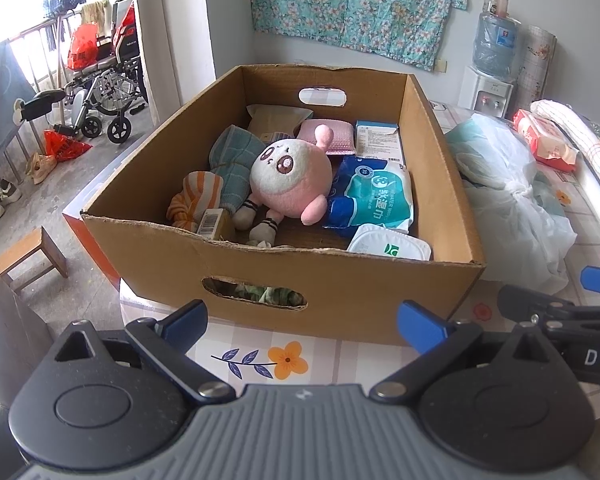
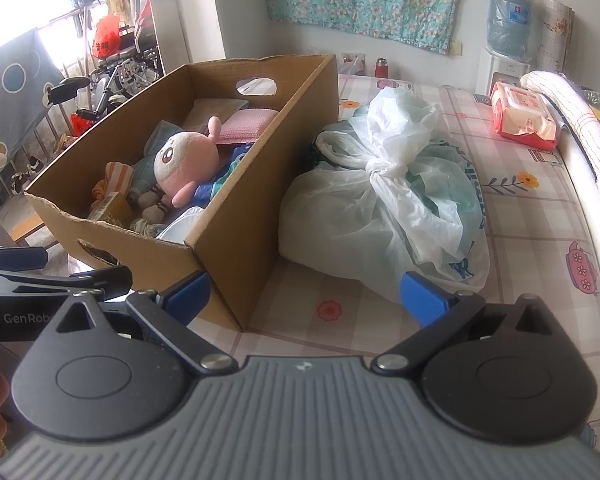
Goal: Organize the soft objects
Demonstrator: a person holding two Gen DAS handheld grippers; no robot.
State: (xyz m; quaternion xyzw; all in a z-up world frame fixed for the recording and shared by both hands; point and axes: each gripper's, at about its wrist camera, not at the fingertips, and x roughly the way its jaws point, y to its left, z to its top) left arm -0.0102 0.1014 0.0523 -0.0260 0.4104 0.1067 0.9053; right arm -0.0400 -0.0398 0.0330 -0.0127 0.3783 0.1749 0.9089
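A: What is sitting in the cardboard box (image 1: pixel 432 152)?

B: It is standing open-topped on the floral tablecloth (image 1: pixel 284 356), with an oval hand-hole cut in each end wall. Lying in the middle is a round pink plush toy (image 1: pixel 288 178), fuzzy, with a white face and striped socks. To its left a teal towel (image 1: pixel 236 160) is lying crumpled beside an orange-striped cloth (image 1: pixel 198 200). To its right a glossy blue wet-wipes pack (image 1: pixel 374 196) is resting, with a white lidded tub (image 1: pixel 388 244) in the near right corner.

A: And further back?

B: A pink quilted pad (image 1: pixel 332 136), a blue-and-white carton (image 1: pixel 380 140) and a tan packet (image 1: pixel 276 120) are leaning at the far wall. A small yellow box with a barcode (image 1: pixel 216 222) is sitting against the near wall.

A: Anything outside the box?

B: A knotted, crinkly translucent plastic bag (image 2: pixel 384 200) is slumping just beside the box's right wall, with pale green fabric showing through. A red wipes packet (image 2: pixel 524 118) is lying well apart, near the table's edge.

A: How are the tools standing?

B: The left gripper (image 1: pixel 302 326) is hovering in front of the box's near wall, blue fingers spread wide, holding nothing. The right gripper (image 2: pixel 304 294) is hanging over the tablecloth between the box's corner and the bag, equally spread and empty.
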